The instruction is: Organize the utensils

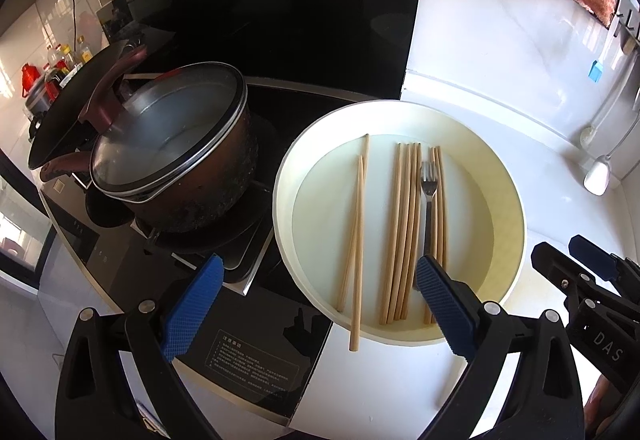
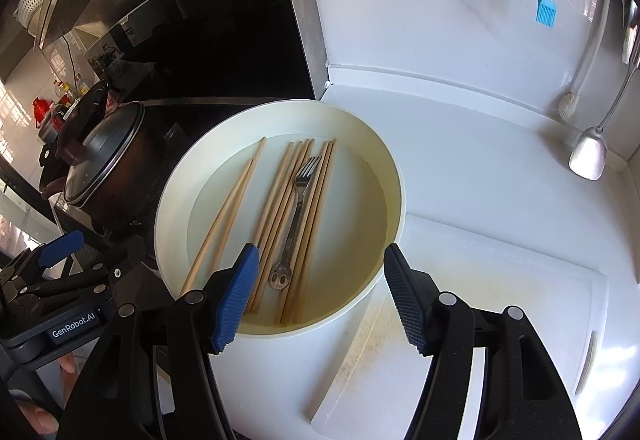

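A: What is seen nearest the lens?

B: At the bottom of the left wrist view the left gripper (image 1: 316, 304) is seen with its blue pads (image 1: 192, 310) spread wide and nothing between them. In the right wrist view the right gripper (image 2: 318, 300) is likewise seen parted and empty, above the bowl's near rim.

A: And the utensils?

B: They are found in the white bowl (image 1: 400, 119) at frame centre. Chopsticks (image 1: 402, 232) are laid roughly parallel on its floor, with a fork (image 2: 298, 215) lying among the right-hand ones, tines toward the far rim. One pair (image 1: 356, 232) is set apart at the left; one of its sticks is seen reaching over the near rim.

A: What is beside the bowl?

B: A cutting board (image 2: 480, 320) is seen at lower right of the right view, just beside the bowl. A lidded pot (image 1: 180, 159) is seen on the stove at centre left.

A: Farther off?

B: A blue brush (image 2: 546, 13) and a ladle (image 2: 590, 155) are hung at upper right.
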A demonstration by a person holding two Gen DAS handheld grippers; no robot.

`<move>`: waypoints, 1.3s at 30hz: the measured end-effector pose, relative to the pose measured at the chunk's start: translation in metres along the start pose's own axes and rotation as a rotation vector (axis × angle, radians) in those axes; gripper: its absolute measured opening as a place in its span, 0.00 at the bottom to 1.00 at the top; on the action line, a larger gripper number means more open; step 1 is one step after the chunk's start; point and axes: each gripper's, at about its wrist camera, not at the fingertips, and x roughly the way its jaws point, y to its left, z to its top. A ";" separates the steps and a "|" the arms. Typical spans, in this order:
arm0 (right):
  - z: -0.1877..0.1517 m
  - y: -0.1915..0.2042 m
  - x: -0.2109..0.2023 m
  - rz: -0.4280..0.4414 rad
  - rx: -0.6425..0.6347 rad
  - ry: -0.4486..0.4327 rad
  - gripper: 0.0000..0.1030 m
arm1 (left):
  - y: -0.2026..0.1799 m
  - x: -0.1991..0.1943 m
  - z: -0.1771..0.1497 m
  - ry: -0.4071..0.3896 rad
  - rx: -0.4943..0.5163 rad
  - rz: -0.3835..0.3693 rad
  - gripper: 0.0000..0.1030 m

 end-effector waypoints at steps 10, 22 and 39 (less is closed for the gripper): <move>-0.003 0.003 -0.005 0.000 -0.003 -0.009 0.60 | -0.001 -0.006 -0.002 -0.010 -0.004 0.003 0.93; -0.005 0.005 -0.011 -0.007 -0.003 -0.014 0.62 | -0.001 -0.010 -0.005 -0.017 -0.013 0.001 0.93; -0.007 0.005 -0.014 -0.015 0.000 -0.021 0.62 | -0.003 -0.010 -0.008 0.001 -0.015 0.019 0.94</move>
